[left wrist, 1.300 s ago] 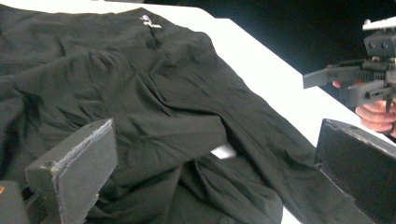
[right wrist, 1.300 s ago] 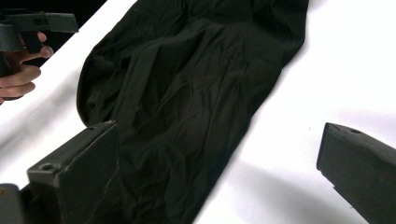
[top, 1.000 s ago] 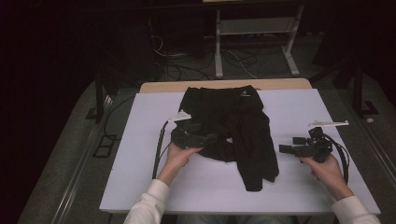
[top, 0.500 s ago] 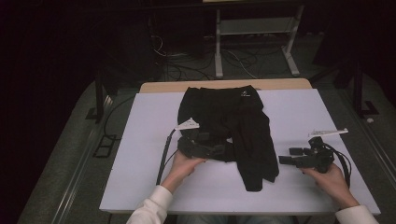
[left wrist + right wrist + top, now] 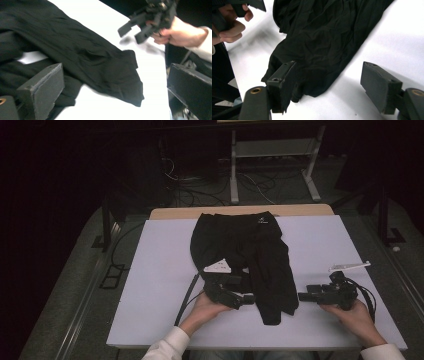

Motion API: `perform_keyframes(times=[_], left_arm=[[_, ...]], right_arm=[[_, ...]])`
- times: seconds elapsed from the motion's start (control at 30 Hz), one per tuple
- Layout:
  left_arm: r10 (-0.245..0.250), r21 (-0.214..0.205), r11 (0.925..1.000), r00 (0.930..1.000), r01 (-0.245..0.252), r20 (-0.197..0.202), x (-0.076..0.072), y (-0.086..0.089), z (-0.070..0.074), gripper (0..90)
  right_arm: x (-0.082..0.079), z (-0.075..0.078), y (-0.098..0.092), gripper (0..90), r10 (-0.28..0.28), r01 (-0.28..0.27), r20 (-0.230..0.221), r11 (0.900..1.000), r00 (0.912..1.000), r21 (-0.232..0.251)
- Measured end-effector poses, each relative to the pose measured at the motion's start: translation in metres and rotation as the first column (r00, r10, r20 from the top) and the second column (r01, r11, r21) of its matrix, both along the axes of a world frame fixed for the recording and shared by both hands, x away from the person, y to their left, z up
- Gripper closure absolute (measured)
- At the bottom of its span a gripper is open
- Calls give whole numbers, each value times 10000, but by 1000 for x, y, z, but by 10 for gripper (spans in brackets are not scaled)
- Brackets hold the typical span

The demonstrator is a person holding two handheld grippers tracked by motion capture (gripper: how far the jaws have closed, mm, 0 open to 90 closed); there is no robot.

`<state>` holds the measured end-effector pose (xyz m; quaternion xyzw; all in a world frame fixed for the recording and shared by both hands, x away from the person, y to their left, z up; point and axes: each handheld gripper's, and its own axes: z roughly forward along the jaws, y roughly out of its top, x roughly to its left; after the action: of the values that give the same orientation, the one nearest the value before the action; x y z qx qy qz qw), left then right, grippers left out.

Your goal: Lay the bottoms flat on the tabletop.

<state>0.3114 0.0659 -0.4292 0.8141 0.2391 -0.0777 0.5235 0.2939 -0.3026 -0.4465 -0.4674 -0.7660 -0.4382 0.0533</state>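
On the white desk (image 5: 150, 270) the black garment (image 5: 240, 250) lies partly folded. Left claw (image 5: 246, 298) has slid in beside its near leg, jaws spread, holding nothing; right claw (image 5: 305, 296) has been closing (still empty), so a grasp looks imminent.

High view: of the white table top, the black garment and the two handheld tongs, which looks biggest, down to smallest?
1. White table top.
2. Black garment.
3. Left tongs and right tongs: they look about alike, so no ranking between them.
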Motion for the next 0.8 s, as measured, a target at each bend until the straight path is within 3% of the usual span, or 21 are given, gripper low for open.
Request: perform_keyframes(times=[0.2, 0.43, 0.7, 0.8], left_arm=[[-737, 270, 9969, 9973, 737, 18, -7, -10, -6, 73], [-1484, 596, 9872, 9889, 1482, -7, -15, -21, -12, 139], [-2516, 1417, 9588, 9676, 2461, 223, -26, -36, -19, 208], [-2776, 1480, 9515, 9601, 2699, 340, -29, -42, -22, 263]], right_arm=[[0, -1, 1, 324, 102, -103, -105, 9999, 9999, -24], [0, -3, 4, 368, 260, -262, -257, 9996, 9993, -78], [2, -9, 14, 433, 598, -624, -513, 9969, 9969, -487], [2, -11, 17, 482, 701, -727, -503, 9960, 9963, -514]])
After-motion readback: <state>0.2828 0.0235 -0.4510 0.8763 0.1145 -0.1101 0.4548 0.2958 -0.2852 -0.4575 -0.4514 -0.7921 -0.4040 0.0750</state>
